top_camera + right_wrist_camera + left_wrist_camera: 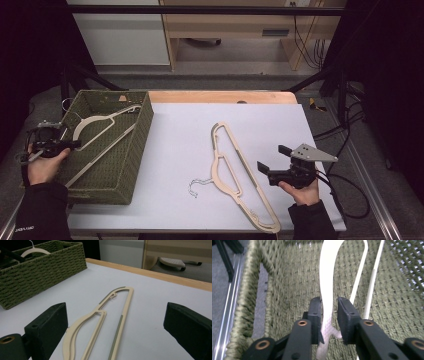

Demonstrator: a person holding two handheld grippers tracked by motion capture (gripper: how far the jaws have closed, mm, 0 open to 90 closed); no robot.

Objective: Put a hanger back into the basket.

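The left gripper (pixel 329 315) fingers (pixel 315 315) stand slightly parted around the cream hanger (pixel 327 277) lying lengthwise inside the woven basket (pixel 142 135), while the right gripper (pixel 272 157), fingers wide open, waits beside the second hanger (pixel 235 175) on the worktop (pixel 175 150) right of that basket

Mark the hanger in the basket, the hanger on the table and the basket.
Hanger in the basket (pixel 327 290), left gripper view, flat arm.
Hanger on the table (pixel 218 167), high view, middle.
Basket (pixel 144 127), high view, right wall.
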